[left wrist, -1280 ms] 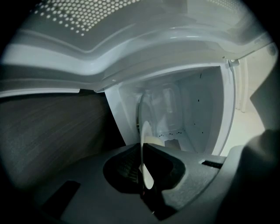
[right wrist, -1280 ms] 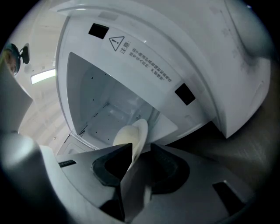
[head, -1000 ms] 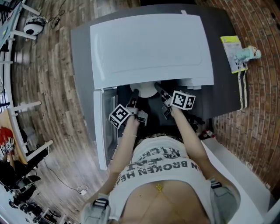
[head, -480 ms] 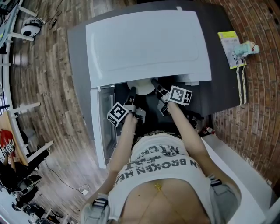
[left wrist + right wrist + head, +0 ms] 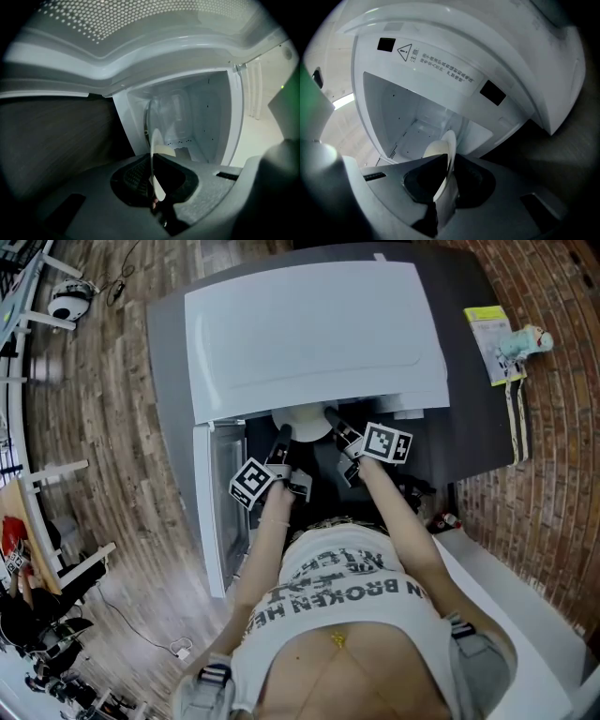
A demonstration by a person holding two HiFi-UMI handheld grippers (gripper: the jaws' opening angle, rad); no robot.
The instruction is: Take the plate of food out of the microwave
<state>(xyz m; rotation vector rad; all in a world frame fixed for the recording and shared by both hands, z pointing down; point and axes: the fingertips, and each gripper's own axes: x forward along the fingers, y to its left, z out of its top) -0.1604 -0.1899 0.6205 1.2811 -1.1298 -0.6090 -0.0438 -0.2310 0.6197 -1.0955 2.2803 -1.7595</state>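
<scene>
A white plate (image 5: 302,425) sits at the mouth of the open white microwave (image 5: 309,324), mostly hidden under its top. My left gripper (image 5: 282,437) is shut on the plate's left rim and my right gripper (image 5: 332,418) on its right rim. In the left gripper view the plate (image 5: 154,154) runs edge-on between the jaws of the left gripper (image 5: 154,183), with the lit cavity (image 5: 197,112) behind. In the right gripper view the plate rim (image 5: 449,150) is pinched in the right gripper (image 5: 443,187). A pale shape of food (image 5: 432,151) lies on the plate.
The microwave door (image 5: 210,512) hangs open to the left, beside my left arm. The microwave stands on a dark grey cabinet (image 5: 478,418). A yellow booklet (image 5: 489,334) and a small toy (image 5: 527,341) lie at the cabinet's right end. Brick floor surrounds it; a white counter (image 5: 506,587) is at lower right.
Both grippers have edged slightly toward the microwave mouth, and the whole view has shifted a little. The plate stays at the opening.
</scene>
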